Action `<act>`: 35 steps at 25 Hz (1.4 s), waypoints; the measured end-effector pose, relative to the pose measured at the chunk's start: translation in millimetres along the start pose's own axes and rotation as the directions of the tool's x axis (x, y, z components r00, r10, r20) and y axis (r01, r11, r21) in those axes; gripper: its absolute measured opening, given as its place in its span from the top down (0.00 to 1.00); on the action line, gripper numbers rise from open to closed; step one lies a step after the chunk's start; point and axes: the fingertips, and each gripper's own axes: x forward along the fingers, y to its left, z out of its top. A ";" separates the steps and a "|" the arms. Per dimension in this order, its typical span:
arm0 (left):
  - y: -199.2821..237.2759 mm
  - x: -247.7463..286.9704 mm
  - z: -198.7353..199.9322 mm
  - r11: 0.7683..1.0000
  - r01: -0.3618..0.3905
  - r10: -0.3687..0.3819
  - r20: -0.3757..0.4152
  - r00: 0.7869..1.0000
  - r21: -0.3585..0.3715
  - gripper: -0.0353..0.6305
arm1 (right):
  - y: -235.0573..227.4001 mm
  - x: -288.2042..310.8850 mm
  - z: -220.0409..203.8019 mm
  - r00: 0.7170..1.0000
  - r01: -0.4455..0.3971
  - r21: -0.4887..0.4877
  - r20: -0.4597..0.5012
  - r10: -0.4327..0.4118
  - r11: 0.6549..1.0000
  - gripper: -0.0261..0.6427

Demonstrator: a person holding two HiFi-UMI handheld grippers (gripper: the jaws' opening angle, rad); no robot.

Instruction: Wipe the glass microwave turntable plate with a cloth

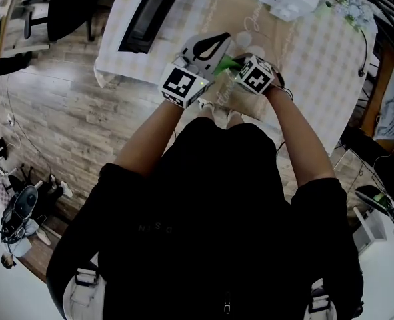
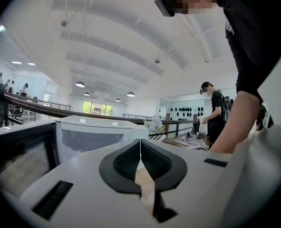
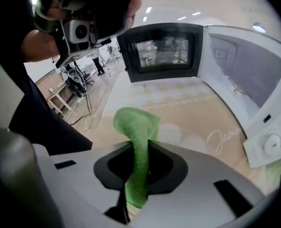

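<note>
two hand-held grippers are held close together above a worktop (image 1: 317, 59) covered with a pale checked cover. the view is from the head of a person dressed in black, looking steeply down.

the right gripper (image 3: 140, 146) is seen with its jaws clenched on a green cloth (image 3: 136, 127). the cloth is pinched as a narrow band between the jaws. a folded bunch of it stands up beyond the tips, and a short end hangs behind them. from above, the cloth (image 1: 227, 64) is seen as a small green patch between the right gripper (image 1: 240, 69) and the left gripper (image 1: 217, 43), which nearly touch.

the left gripper (image 2: 140, 146) is pointed upward towards a white ceiling. its jaws are pressed together, and nothing can be made out between them. a bare forearm (image 2: 235, 120) is seen to the right of these jaws, and a standing person (image 2: 217, 109) far beyond them.

a white microwave (image 3: 235, 80) is found ahead and to the right of the right jaws, with its cavity open. its dark door (image 3: 161, 51) is swung wide, straight ahead of those jaws. the bare worktop (image 3: 178, 108) is spread between the jaws and the door. up and to the left of the right jaws, the other gripper is seen from below, gripped by a hand (image 3: 40, 46).

the glass plate cannot be made out in any view.

a wood-patterned floor (image 1: 63, 99) is seen beside the worktop.
</note>
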 end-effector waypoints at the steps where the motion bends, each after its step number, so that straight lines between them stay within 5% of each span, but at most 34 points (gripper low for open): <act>1: 0.4 2.0 -0.3 1.000 0.002 -0.002 -0.001 1.000 0.001 0.91 | -12.1 -5.0 0.1 1.000 0.027 -0.003 0.002 -0.027 1.000 0.87; 9: 2.9 21.0 -0.7 1.000 0.016 -0.016 -0.010 1.000 -0.003 0.91 | -104.9 -29.0 -18.2 0.973 0.225 0.005 -0.046 -0.225 0.974 0.87; 17: 5.1 31.3 -4.9 1.000 0.025 -0.026 -0.026 0.999 -0.014 0.91 | -154.4 -16.2 -40.5 0.936 0.327 -0.022 -0.128 -0.327 0.945 0.87; 35: 4.6 29.8 -19.1 0.999 0.027 -0.029 -0.051 0.998 -0.034 0.91 | -101.2 7.7 -53.8 0.974 0.184 0.042 -0.143 -0.176 0.982 0.87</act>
